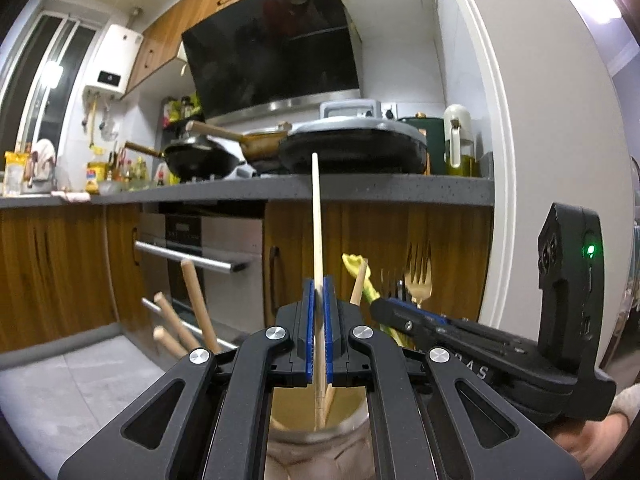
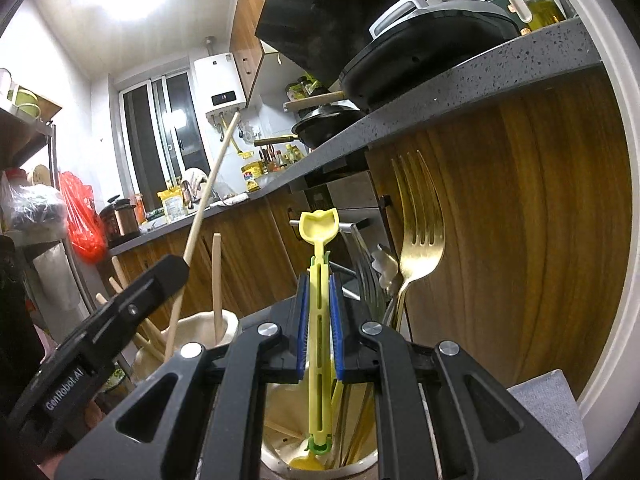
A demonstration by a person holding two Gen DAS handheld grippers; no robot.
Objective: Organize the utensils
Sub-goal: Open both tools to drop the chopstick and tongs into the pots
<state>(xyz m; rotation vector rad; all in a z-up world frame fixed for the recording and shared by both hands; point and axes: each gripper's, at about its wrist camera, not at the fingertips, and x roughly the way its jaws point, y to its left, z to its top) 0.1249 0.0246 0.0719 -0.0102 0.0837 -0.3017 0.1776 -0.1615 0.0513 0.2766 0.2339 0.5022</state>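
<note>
My left gripper (image 1: 319, 292) is shut on a pale wooden chopstick (image 1: 317, 232), held upright with its lower end in a cream holder (image 1: 344, 412) below. My right gripper (image 2: 319, 292) is shut on a yellow plastic spoon (image 2: 319, 240), held upright above a metal holder (image 2: 280, 456). The chopstick (image 2: 208, 196) and left gripper body (image 2: 120, 320) show at the left of the right wrist view. A gold fork (image 2: 420, 232) stands in the metal holder beside the spoon. The right gripper (image 1: 384, 308) shows at the right of the left wrist view, with the fork (image 1: 419, 276) behind it.
Wooden handles (image 1: 192, 312) stand in a holder to the left. A second cream holder (image 2: 200, 332) holds chopsticks. A grey countertop (image 1: 360, 190) with pans (image 1: 352, 148) overhangs wooden cabinets and an oven (image 1: 208, 248). A grey mat (image 1: 80, 392) covers the floor.
</note>
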